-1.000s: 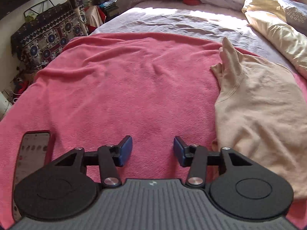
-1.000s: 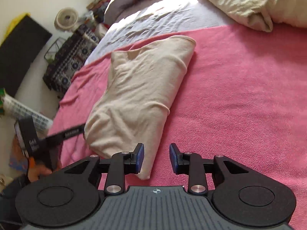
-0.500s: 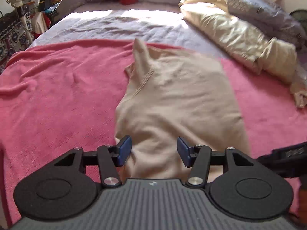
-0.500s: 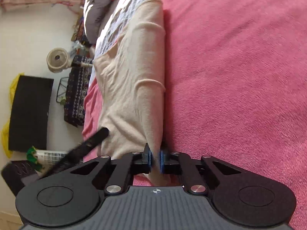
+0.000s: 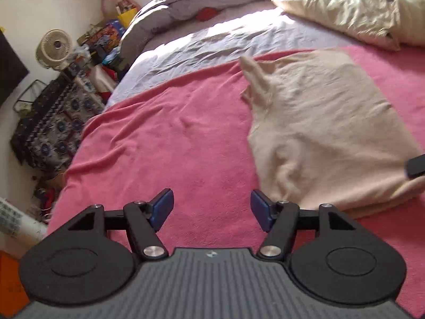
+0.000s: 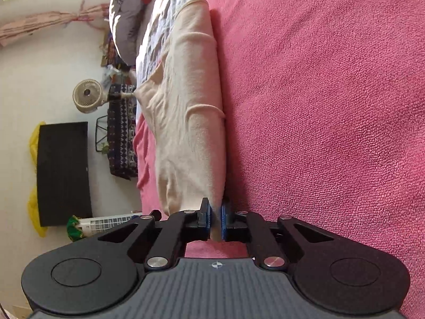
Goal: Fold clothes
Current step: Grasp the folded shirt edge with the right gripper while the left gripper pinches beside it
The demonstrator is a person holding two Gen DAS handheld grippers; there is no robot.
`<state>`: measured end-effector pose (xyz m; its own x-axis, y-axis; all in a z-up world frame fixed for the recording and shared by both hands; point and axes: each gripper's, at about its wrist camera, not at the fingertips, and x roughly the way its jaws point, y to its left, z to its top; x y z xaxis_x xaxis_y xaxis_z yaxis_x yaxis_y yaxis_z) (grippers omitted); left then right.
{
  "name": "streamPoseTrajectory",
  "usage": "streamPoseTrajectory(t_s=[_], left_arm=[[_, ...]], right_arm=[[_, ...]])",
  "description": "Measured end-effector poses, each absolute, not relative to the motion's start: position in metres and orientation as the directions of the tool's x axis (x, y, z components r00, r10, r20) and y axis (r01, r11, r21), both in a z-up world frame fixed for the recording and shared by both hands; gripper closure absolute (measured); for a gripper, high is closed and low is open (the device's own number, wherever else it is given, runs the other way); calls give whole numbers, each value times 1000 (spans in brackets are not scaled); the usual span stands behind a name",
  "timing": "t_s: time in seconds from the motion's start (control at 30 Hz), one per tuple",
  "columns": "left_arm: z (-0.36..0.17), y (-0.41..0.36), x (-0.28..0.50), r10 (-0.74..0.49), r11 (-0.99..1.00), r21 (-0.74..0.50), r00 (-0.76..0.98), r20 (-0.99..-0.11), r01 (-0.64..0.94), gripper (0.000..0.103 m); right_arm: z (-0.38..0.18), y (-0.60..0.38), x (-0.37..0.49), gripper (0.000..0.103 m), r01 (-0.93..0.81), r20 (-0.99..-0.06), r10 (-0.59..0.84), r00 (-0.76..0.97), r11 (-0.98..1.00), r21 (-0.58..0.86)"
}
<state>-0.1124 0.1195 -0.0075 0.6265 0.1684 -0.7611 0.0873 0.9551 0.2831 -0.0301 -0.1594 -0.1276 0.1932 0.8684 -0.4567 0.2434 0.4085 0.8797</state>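
Observation:
A beige garment (image 5: 321,130) lies partly folded on a pink blanket (image 5: 172,143) on the bed. My left gripper (image 5: 212,207) is open and empty, just left of the garment's near corner, low over the blanket. My right gripper (image 6: 215,219) is turned on its side and shut on the near edge of the beige garment (image 6: 191,122), which stretches away from the fingers. A dark part of the right gripper (image 5: 416,165) shows at the garment's right edge in the left wrist view.
Pillows and a cream duvet (image 5: 340,13) lie at the head of the bed. Left of the bed stand a fan (image 5: 54,48), a patterned covered stand (image 5: 55,130) and clutter. A black screen (image 6: 63,172) hangs on the wall.
My left gripper swung left, off the garment's near edge, and its jaws opened wider. My right gripper stays shut on the garment edge, now closer in.

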Motion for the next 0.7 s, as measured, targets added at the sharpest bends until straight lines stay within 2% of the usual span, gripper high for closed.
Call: streamPoseTrajectory(t_s=[0.07, 0.13, 0.27, 0.43, 0.57, 0.63, 0.7], left_arm=[[0, 104, -120, -28, 947, 188, 647, -762, 262, 31], [-4, 78, -132, -144, 869, 215, 642, -753, 446, 30], [-29, 35, -150, -230, 667, 361, 641, -732, 652, 30], [-53, 7, -147, -217, 563, 484, 685, -695, 670, 30], [-63, -7, -137, -150, 544, 601, 773, -617, 585, 31], [-68, -13, -132, -129, 530, 640, 799, -587, 556, 42], [-71, -18, -130, -129, 518, 645, 796, -591, 562, 70]], right_arm=[[-129, -160, -26, 94, 270, -439, 879, 186, 384, 883], [-130, -159, -20, 94, 290, -424, 889, 170, 366, 884], [-125, -158, -9, 94, 312, -399, 905, 145, 341, 887], [-115, -156, 1, 94, 298, -391, 912, 124, 341, 891], [-113, -156, 3, 94, 275, -415, 904, 103, 375, 885], [-112, -158, 3, 94, 258, -415, 905, 91, 381, 888], [-109, -161, 4, 90, 232, -404, 911, 86, 377, 897]])
